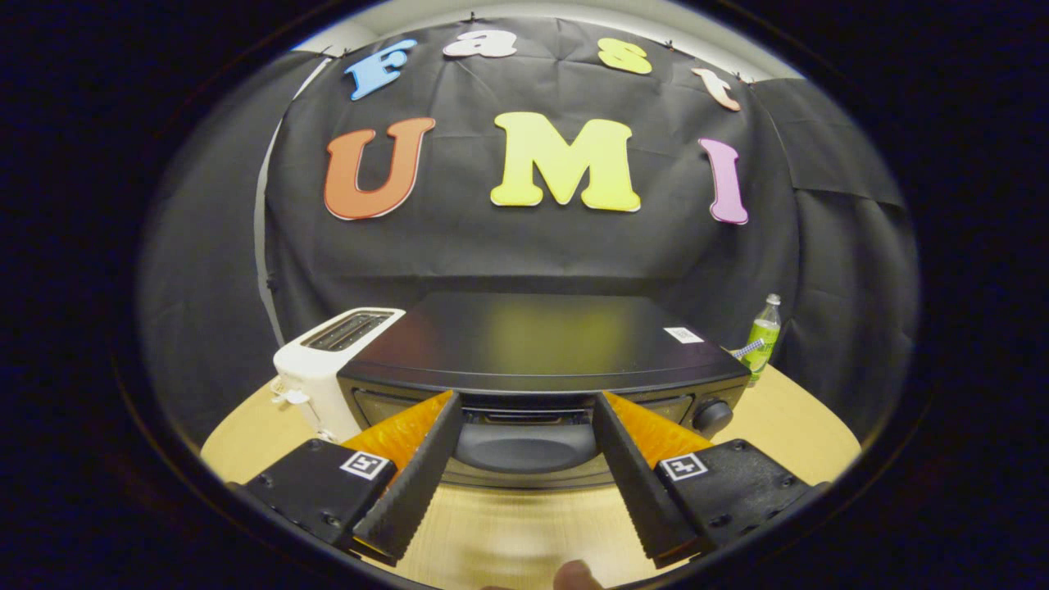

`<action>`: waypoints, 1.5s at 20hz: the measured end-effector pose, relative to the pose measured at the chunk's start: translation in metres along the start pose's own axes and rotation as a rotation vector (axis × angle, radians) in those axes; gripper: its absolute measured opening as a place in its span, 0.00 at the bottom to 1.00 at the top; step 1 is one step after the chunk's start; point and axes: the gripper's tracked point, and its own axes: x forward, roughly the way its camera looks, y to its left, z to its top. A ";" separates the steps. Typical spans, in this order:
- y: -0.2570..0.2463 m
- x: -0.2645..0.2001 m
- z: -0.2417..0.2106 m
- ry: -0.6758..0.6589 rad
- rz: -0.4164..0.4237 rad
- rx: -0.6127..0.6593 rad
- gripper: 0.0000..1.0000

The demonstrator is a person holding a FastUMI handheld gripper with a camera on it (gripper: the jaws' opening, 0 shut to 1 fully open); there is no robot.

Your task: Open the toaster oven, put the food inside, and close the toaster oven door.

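Reaching forward over the wooden surface (508,533), the gripper (524,401) has its fingers spread wide, holding nothing. A fingertip (576,575) of a person shows at the near edge, between the finger bases. Just ahead, the oven (541,344) sits on the surface, its front facing the gripper. Its door (524,447) is closed, and the handle (524,416) runs across the top of the door, right in the gap between the two fingertips; I cannot tell whether they touch it. A round knob (711,415) sits on the oven front, just past the right finger. The oven's flat dark top carries a small white sticker (683,334) near its right back corner. A white toaster (328,369) stands touching or just beside the oven's left side. A green bottle (762,338) stands upright behind the oven's right corner, near the booth's black cloth wall (524,254).
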 end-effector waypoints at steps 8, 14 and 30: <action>-0.003 -0.051 -0.055 0.085 0.031 0.008 1.00; -0.005 -0.073 -0.102 0.156 0.021 -0.016 1.00; -0.025 -0.108 -0.141 0.318 0.051 0.006 0.99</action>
